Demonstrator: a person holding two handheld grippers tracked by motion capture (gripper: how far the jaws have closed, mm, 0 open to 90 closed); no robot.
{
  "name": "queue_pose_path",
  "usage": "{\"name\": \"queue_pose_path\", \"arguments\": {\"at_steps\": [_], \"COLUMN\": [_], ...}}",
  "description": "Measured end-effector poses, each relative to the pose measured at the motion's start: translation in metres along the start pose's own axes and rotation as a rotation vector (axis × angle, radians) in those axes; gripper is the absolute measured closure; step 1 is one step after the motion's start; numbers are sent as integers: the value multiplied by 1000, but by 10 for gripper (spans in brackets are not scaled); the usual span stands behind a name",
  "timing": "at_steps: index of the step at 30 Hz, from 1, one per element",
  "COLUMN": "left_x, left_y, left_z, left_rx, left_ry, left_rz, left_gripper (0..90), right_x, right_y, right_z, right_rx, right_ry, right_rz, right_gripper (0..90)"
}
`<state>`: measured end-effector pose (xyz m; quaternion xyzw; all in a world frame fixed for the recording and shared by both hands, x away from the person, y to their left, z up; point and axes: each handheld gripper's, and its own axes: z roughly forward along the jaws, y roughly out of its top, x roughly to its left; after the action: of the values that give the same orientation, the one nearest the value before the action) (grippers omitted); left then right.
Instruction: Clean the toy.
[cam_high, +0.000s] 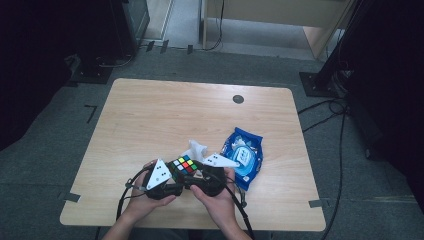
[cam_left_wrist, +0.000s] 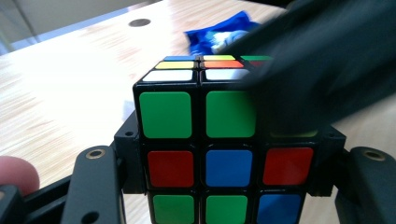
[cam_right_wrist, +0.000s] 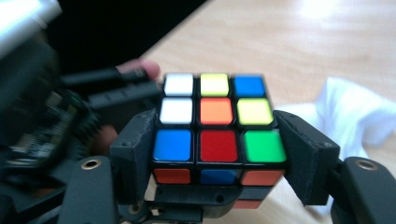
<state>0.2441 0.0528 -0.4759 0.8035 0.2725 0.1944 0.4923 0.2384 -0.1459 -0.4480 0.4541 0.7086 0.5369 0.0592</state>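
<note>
Both hands come in from the bottom edge of the high view, close together over the near part of the pale wooden table (cam_high: 150, 115), each carrying a black two-jaw gripper with a grey three-cornered plate on top. Between them sits a black-framed puzzle cube with coloured square stickers (cam_high: 184, 164), held above the tabletop and gripped from both sides. In the left gripper view the left gripper (cam_left_wrist: 227, 154) has its jaw blocks pressed against the cube's left and right faces at the middle row; the face toward the camera shows green, red and blue squares, and a blurred dark shape of the other gripper covers the cube's upper right corner. In the right gripper view the right gripper (cam_right_wrist: 219, 151) clamps the cube's lower layer, its pads tight on both sides, with white, yellow, blue, orange, red and green squares on top. Just beyond the cube on the table lies a crumpled white cloth (cam_high: 196, 148), and to its right, near the right hand, a blue plastic packet with a white label (cam_high: 244, 156). A small dark round hole (cam_high: 238, 99) marks the far part of the table.
</note>
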Motion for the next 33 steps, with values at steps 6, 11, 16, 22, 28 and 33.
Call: {"name": "queue_pose_path", "arguments": {"at_steps": [6,11,16,22,28,33], "left_x": [24,23,20,21,20,19], "left_y": [-6,-12,-16,-20,-20,-18], "left_z": [-13,-20,-23,-26,-26,-24], "left_rx": [11,24,32,38,30,26], "left_ry": [50,70,69,71,65,48], "left_rz": [-65,-70,-67,-69,-68,-60], "left_gripper": [339,339,339,339,339,339], "right_x": [-21,-45,-53,-59,-66,-57], "right_y": [12,-2,-16,-19,-18,-6], "right_z": [-9,32,65,71,65,40], "right_rx": [-94,41,137,176,194,78], "right_ry": [-61,-234,-349,-371,-353,-228], "right_rz": [-25,-68,-186,-223,-249,-222], "right_gripper": [393,475,561,754,887,890]}}
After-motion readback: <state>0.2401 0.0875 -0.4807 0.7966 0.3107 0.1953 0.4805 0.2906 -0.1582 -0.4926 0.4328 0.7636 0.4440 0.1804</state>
